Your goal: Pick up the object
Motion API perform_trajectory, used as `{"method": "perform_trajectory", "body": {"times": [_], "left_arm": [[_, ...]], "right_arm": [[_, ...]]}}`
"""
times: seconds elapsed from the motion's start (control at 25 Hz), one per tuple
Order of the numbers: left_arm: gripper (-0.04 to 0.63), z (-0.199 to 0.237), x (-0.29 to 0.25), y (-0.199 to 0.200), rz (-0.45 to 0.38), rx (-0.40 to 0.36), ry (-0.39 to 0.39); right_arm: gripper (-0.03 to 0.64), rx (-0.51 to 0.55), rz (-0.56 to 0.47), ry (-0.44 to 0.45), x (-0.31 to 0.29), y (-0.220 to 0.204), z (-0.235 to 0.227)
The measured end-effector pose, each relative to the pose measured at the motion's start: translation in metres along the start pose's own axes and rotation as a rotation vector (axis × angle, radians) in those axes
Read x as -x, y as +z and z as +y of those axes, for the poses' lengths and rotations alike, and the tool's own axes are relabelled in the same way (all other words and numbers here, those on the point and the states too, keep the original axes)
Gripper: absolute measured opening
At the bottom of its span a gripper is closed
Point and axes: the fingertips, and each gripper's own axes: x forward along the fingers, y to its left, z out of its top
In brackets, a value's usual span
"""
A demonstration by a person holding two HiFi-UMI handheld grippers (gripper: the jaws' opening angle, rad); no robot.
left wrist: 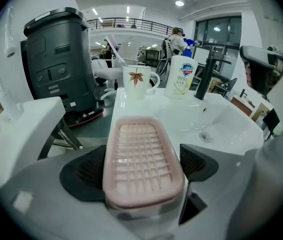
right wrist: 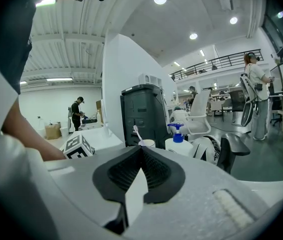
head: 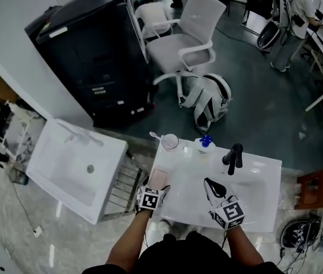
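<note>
A pale pink soap dish (left wrist: 141,161) with a grid floor lies on the left rim of the white washbasin (head: 253,196). My left gripper (left wrist: 141,169) is open, low over that rim, with the dish between its black pads (left wrist: 84,176). The pads stand close against the dish's two long sides, and its rim overlaps their inner edges. In the head view the dish (head: 159,178) shows just ahead of the left gripper (head: 153,194). My right gripper (head: 214,186) hangs over the basin's middle, shut with nothing in it; its pads (right wrist: 151,171) meet.
At the basin's far rim stand a white cup (head: 169,141) with a toothbrush, a soap pump bottle (head: 205,146) and a black faucet (head: 234,157). A second white basin (head: 76,164) sits to the left. Beyond are a black machine (head: 93,56), an office chair (head: 187,39) and a backpack (head: 210,99).
</note>
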Motion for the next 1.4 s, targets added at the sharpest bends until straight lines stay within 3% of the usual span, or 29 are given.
{"method": "perform_trajectory", "body": {"times": [0.68, 1.12, 1.4], "left_arm": [[0.468, 0.005, 0.01, 0.009, -0.089, 0.017, 0.057], [0.469, 0.003, 0.062, 0.059, -0.243, 0.04, 0.093], [0.469, -0.005, 0.11, 0.123, -0.417, 0.009, 0.109]], "right_arm": [[0.003, 0.0, -0.008, -0.02, 0.014, 0.001, -0.012], [0.003, 0.031, -0.047, -0.024, 0.019, 0.009, -0.01], [0.003, 0.024, -0.078, -0.026, 0.023, 0.016, -0.011]]}}
